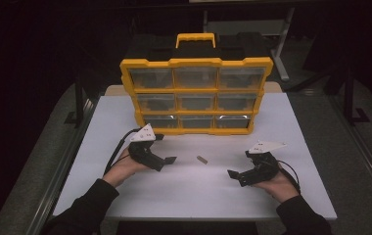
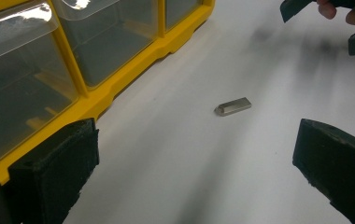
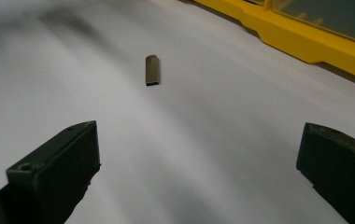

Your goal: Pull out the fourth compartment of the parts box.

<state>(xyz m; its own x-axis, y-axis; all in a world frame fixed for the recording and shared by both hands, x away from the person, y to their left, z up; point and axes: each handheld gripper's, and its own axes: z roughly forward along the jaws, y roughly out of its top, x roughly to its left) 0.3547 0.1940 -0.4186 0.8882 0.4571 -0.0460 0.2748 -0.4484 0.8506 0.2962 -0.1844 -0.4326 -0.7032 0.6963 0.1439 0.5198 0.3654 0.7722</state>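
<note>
A small flat metal piece (image 1: 202,159) lies on the white table (image 1: 184,196), between my two grippers. My left gripper (image 1: 165,149) is to its left, open and holding nothing. My right gripper (image 1: 240,164) is to its right, also open and bare. In the left gripper view, the metal piece (image 2: 233,106) lies ahead of my gripper (image 2: 196,172), beyond the wide-apart jaws. The right gripper view has the piece (image 3: 152,70) ahead and left of centre, well past my gripper (image 3: 196,168).
A yellow organizer (image 1: 196,93) with clear drawers and a top handle stands upright at the back of the table. Its frame (image 2: 96,100) is close by the left jaw; its base (image 3: 306,42) runs along the upper right. The other gripper (image 2: 327,14) is in the far corner.
</note>
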